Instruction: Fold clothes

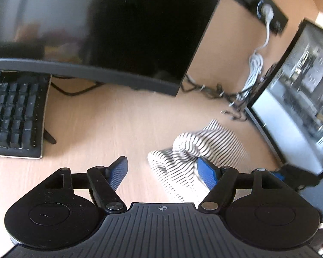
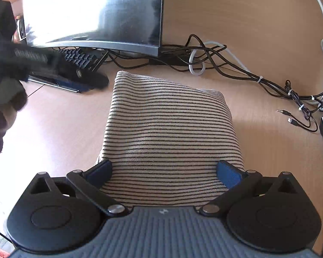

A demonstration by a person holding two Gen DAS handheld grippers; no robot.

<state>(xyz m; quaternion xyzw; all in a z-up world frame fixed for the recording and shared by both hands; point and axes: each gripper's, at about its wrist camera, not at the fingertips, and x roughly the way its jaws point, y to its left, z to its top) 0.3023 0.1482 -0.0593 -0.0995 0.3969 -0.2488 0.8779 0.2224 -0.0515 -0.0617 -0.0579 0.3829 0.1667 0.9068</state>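
Plainly, the left gripper (image 1: 161, 172) hangs with jaws spread and empty over the bench (image 1: 109, 124), the striped garment (image 1: 193, 150) at its two o'clock. The right gripper (image 2: 163, 172), jaws spread, straddles the garment's near edge without pinching it. The garment lies as a compact rectangle: either one more fold remains or folding is finished.

Desk (image 2: 258, 139) bearing striped garment (image 2: 170, 129), keyboard (image 1: 13, 114)

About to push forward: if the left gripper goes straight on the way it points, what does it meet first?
Probably bare desk, then the dark monitor. The left gripper is open; the striped garment lies right of its line. Depth unclear.
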